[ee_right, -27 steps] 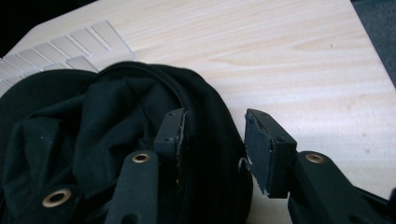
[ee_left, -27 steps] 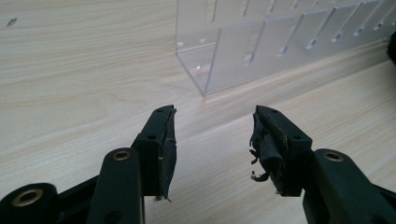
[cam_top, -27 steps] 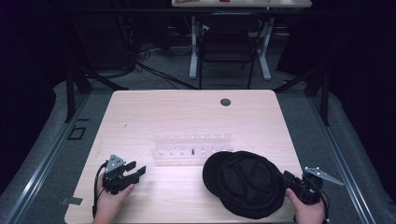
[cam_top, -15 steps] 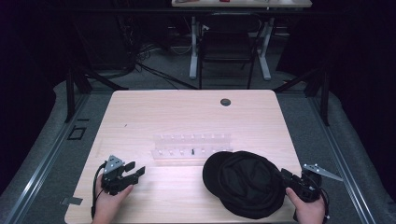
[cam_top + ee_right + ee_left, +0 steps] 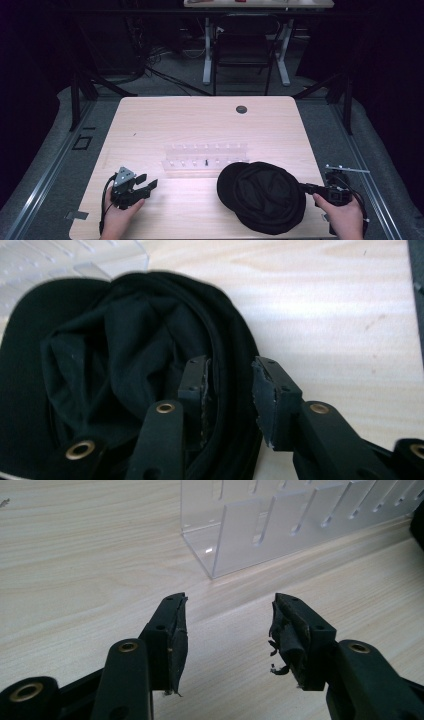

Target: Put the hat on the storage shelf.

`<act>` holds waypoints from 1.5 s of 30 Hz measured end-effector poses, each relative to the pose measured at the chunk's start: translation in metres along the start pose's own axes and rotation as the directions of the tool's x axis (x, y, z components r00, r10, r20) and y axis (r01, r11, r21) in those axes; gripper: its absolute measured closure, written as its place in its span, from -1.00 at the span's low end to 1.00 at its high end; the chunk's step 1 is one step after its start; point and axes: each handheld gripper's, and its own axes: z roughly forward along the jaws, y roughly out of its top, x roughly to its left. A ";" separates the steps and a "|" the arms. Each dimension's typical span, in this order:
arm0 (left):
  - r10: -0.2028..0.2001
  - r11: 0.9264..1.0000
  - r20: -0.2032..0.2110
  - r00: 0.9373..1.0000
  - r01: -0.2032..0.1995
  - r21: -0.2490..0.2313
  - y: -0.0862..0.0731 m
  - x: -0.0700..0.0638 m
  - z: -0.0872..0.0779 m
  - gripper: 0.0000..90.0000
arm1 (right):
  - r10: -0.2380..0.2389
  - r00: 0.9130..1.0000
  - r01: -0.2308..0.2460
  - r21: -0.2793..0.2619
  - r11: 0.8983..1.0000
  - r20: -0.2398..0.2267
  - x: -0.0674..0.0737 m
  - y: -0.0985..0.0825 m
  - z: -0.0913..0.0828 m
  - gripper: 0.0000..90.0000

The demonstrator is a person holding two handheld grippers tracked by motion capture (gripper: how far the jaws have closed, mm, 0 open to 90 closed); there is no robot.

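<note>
A black cap (image 5: 262, 197) lies crown down at the table's front right, and the right gripper view shows its hollow inside (image 5: 110, 355). My right gripper (image 5: 302, 188) reaches in from the right. Its jaws straddle the cap's near rim (image 5: 230, 375), one pad inside and one outside, and the folded cloth fills the gap between them. My left gripper (image 5: 147, 181) rests low over the bare wood at the front left. It is open with nothing between its pads (image 5: 227, 615), and it points toward the corner of a clear plastic rack (image 5: 280, 525).
The clear slotted rack (image 5: 205, 155) stands mid-table, just behind the cap. The light wooden table (image 5: 200, 120) has a round cable hole (image 5: 241, 109) near its far edge. A chair (image 5: 245, 50) and desk legs stand on the floor beyond it.
The right hand has shifted slightly at the cap's edge. The cap, the rack and the left gripper stay where they were.
</note>
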 end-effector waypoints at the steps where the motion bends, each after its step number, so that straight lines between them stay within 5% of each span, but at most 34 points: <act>1: -0.002 1.000 -0.002 1.000 0.002 -0.006 0.000 0.000 0.001 0.07 | -0.005 1.000 0.005 0.019 1.000 0.003 0.000 0.001 0.000 0.44; 7: 0.002 1.000 -0.002 1.000 -0.002 -0.007 -0.001 0.000 -0.001 0.07 | -0.010 0.997 0.005 0.062 0.998 0.078 -0.002 -0.006 0.005 0.40; 11: -0.007 1.000 -0.005 1.000 0.007 -0.011 -0.003 0.001 -0.005 0.07 | 0.021 0.998 -0.027 0.100 0.995 0.058 -0.007 -0.014 0.008 0.47; 15: -0.009 1.000 -0.009 1.000 0.009 -0.002 -0.003 0.003 -0.007 0.06 | 0.002 0.997 -0.013 0.140 0.990 0.075 -0.006 -0.020 0.010 0.70; 17: -0.013 1.000 -0.012 1.000 0.013 -0.009 -0.003 0.003 -0.007 0.06 | 0.003 0.999 -0.009 0.169 0.986 0.034 -0.008 -0.019 0.013 0.79; 21: -0.009 1.000 -0.013 1.000 0.009 -0.006 -0.004 0.002 -0.005 0.06 | -0.001 0.999 -0.006 0.176 0.984 0.037 -0.009 -0.012 0.016 0.92; 32: -0.007 1.000 -0.014 1.000 0.007 -0.001 -0.004 0.002 -0.005 0.07 | 0.032 0.998 -0.041 0.160 0.986 0.061 -0.023 0.015 0.024 0.93; 35: -0.005 1.000 -0.015 1.000 0.005 -0.001 -0.004 0.002 -0.005 0.07 | 0.001 0.996 -0.019 0.195 0.981 0.094 -0.024 0.019 0.023 0.91; 37: -0.006 1.000 -0.014 1.000 0.006 -0.002 -0.004 0.002 -0.005 0.07 | 0.026 0.997 -0.037 0.172 0.984 0.066 -0.023 0.020 0.025 0.86; 45: -0.002 1.000 -0.013 1.000 0.002 0.002 -0.004 0.001 -0.005 0.07 | -0.008 0.997 -0.009 0.237 0.972 0.071 -0.022 0.026 0.027 0.78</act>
